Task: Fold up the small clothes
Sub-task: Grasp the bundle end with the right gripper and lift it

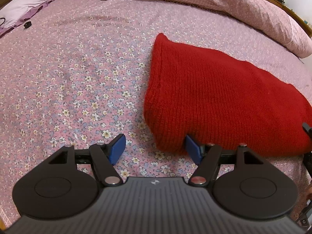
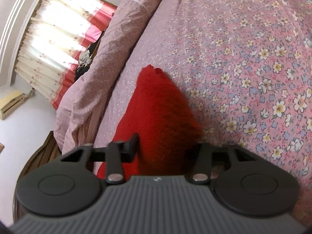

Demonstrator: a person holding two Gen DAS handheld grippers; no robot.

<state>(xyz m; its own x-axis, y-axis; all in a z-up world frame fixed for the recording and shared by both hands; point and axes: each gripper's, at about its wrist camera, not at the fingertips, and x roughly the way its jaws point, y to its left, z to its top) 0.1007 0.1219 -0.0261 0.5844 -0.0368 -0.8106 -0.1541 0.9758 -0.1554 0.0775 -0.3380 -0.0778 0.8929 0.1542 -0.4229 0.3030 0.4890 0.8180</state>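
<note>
Close in, at the left gripper (image 1: 154, 139): standing with jaws wide open, straddling the near corner of the red knit garment (image 1: 214, 97), touching it with one blue pad at most and pinching nothing. At the right gripper (image 2: 165, 144): clamped with jaws on a raised ridge of the same knit, though blurred at the contact. Judging by that, likely mid-fold, with one edge taken and the matching corner not yet taken. To do it well: slide the left jaws further over the corner before closing, catch every layer and not just the top one, then lift both ends level and together, keeping the knit taut enough not to sag, and lay edge onto edge without dragging the flowered bed sheet (image 1: 78, 78) into wrinkles. Further out, lying flat on the bed as a broad wedge, well clear of the bunched pink quilt (image 1: 253, 9) at the far side. Shown only from the left wrist: the garment's whole outline and side seam, plus a pale pillow (image 1: 19, 9) and a small black object (image 1: 27, 24) at the far left. Shown only from the right wrist: the pinched ridge itself, and beyond the quilt a sunlit curtain (image 2: 58, 39).
</note>
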